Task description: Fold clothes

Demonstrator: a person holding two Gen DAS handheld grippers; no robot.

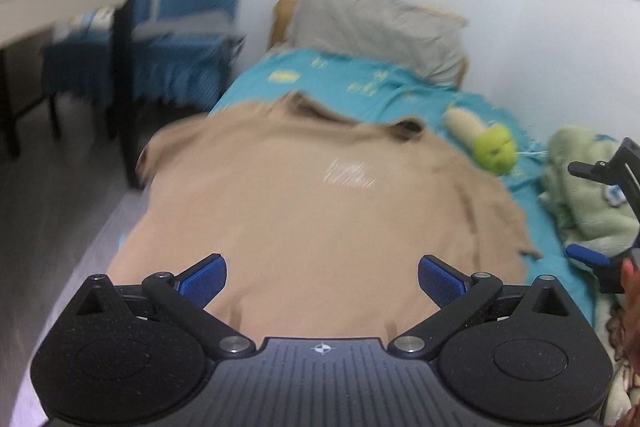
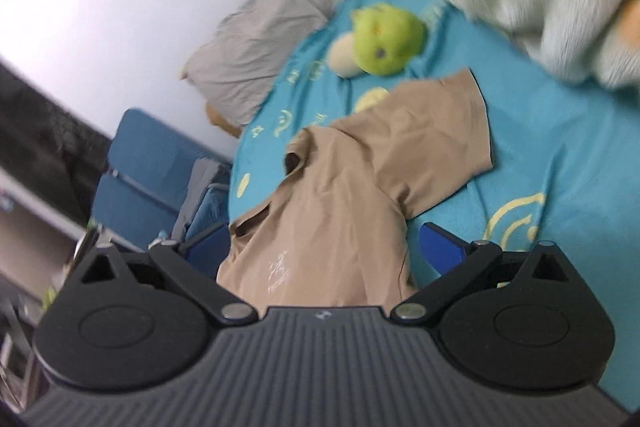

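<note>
While both grippers, left (image 1: 322, 281) and right (image 2: 324, 253), gape empty, the tan shirt (image 1: 304, 211) lies spread ahead.

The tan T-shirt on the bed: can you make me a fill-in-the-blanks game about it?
1. The tan T-shirt lies on a ____ bedsheet.
2. The pillow at the head of the bed is ____.
3. The small plush toy beyond the shirt has a ____ head.
4. Both grippers' jaws are ____.

Missing words: teal; grey; green; open
</note>
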